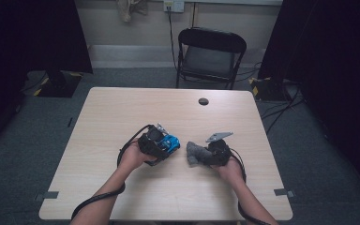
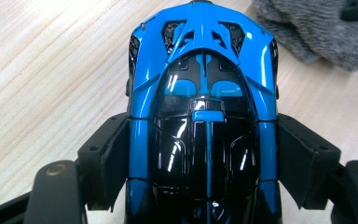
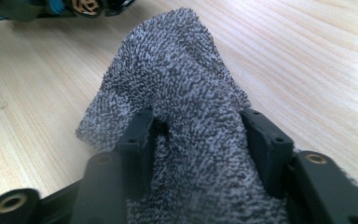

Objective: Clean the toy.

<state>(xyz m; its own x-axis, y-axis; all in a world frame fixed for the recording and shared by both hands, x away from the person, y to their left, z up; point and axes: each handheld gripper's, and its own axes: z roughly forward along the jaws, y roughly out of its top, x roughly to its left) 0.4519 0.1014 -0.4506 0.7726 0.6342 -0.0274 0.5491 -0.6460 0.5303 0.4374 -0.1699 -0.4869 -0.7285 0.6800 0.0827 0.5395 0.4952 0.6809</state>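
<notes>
Now the left gripper (image 2: 205, 163) is clamping its jaws on the blue toy car (image 2: 204, 116) at mid-table, while the right gripper (image 3: 200, 140) is pinching the grey cloth (image 3: 177, 93) just beside it. For a clean wipe, the car should be staying steady while the cloth's free fold is sweeping its bodywork lightly.

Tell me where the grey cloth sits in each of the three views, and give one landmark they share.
High view: grey cloth right of centre, at the right gripper.
Left gripper view: top right corner.
Right gripper view: centre, between the jaws.
Shared landmark: the blue toy car beside it.
</notes>
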